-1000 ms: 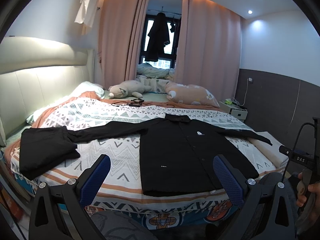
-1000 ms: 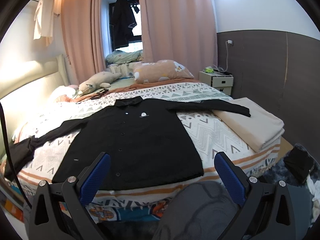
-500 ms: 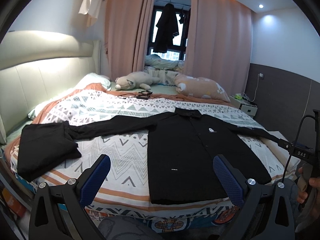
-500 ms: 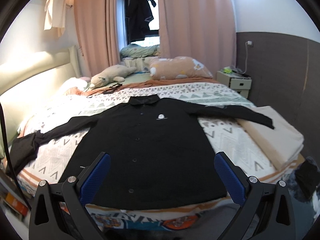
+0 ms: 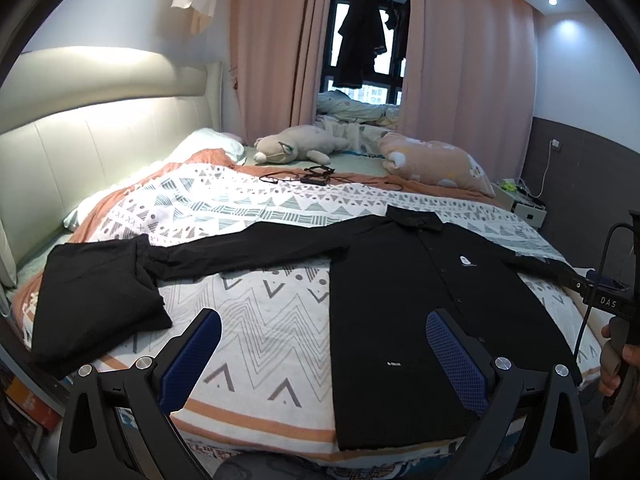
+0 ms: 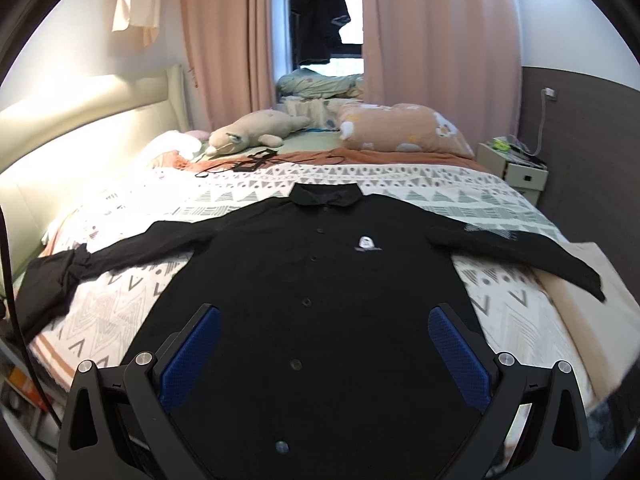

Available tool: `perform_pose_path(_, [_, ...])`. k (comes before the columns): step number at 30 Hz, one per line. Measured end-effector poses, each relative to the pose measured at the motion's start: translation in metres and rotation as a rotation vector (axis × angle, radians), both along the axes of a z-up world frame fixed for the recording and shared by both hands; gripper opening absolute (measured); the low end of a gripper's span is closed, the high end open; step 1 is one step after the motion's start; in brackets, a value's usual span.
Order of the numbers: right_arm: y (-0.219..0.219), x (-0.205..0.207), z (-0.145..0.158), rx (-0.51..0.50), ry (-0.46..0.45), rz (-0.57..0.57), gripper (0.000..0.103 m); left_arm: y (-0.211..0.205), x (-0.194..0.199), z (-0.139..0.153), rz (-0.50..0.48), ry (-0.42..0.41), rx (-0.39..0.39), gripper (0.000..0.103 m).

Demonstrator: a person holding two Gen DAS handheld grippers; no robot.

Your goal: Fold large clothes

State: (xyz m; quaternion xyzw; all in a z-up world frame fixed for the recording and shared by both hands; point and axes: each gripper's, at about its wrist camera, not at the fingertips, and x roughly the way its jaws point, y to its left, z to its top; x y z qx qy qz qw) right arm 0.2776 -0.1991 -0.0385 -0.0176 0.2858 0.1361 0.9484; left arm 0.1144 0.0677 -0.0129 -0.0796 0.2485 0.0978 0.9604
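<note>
A black long-sleeved button shirt point(image 6: 316, 304) lies flat and face up on the patterned bed, collar toward the pillows, both sleeves spread out. In the left wrist view the same shirt point(image 5: 416, 304) fills the right half, its left sleeve reaching toward a folded black garment point(image 5: 96, 300). My left gripper point(image 5: 324, 356) hangs open above the bedspread beside the shirt's left edge, holding nothing. My right gripper point(image 6: 324, 352) hangs open over the shirt's lower front, empty. The right gripper's handle and a hand point(image 5: 618, 356) show at the left wrist view's right edge.
A plush toy point(image 6: 256, 134), a peach pillow point(image 6: 400, 128) and black cables point(image 6: 244, 164) lie near the bed's head. A beige folded cloth point(image 6: 580, 292) sits under the shirt's right cuff. A nightstand point(image 6: 516, 166) stands at the right wall; the padded headboard point(image 5: 80, 128) runs along the left.
Both grippers have moved closer to the bed and lower over the shirt, which now looks larger in both views. Both stay open and empty; the shirt has not moved.
</note>
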Motion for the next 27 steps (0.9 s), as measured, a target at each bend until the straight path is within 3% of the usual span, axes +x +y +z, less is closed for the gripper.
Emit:
perform_pose_path(14, [0.046,0.131,-0.01,0.034,0.071,0.126,0.103,0.081,0.086,-0.012,0.139,0.09,-0.12,0.096])
perform_pose_path(22, [0.075,0.199,-0.031,0.02,0.149,0.181,0.085,0.153,0.135,-0.032,0.29,0.159,-0.24,0.091])
perform_pose_path(27, [0.088,0.23,-0.039,0.009,0.174,0.203,0.081,0.188,0.16,-0.05,0.376,0.202,-0.294,0.088])
